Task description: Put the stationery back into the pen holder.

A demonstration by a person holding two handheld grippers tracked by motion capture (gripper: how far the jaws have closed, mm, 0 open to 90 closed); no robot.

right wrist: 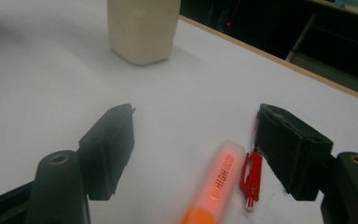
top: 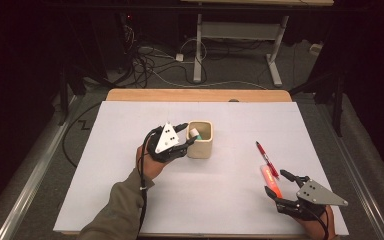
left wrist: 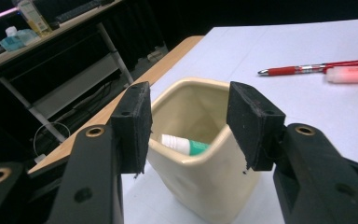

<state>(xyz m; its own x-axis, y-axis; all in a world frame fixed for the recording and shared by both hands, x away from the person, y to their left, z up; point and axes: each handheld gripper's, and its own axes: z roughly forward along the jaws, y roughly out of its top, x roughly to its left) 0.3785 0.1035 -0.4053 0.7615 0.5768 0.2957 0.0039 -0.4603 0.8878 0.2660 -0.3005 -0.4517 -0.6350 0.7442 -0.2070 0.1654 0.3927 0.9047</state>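
A cream ceramic cup (top: pixel 200 141) stands upright near the middle of the white sheet. A white and green tube (left wrist: pixel 186 145) lies inside it. My left gripper (top: pixel 188 134) is at the cup's left side, open, its pads (left wrist: pixel 133 122) level with the rim and apart from it. At the right front an orange highlighter (top: pixel 269 176) and a red pen (top: pixel 263 152) lie side by side. My right gripper (top: pixel 275 182) hovers open over their near ends. In the right gripper view both the highlighter (right wrist: pixel 218 183) and the pen (right wrist: pixel 251 179) lie between the jaws, untouched.
The white sheet (top: pixel 130 190) covers a wooden table whose bare far edge (top: pixel 195 95) shows behind it. Beyond the table are cables and the legs of a desk (top: pixel 198 55) on the floor. Metal rails run along both sides of the table.
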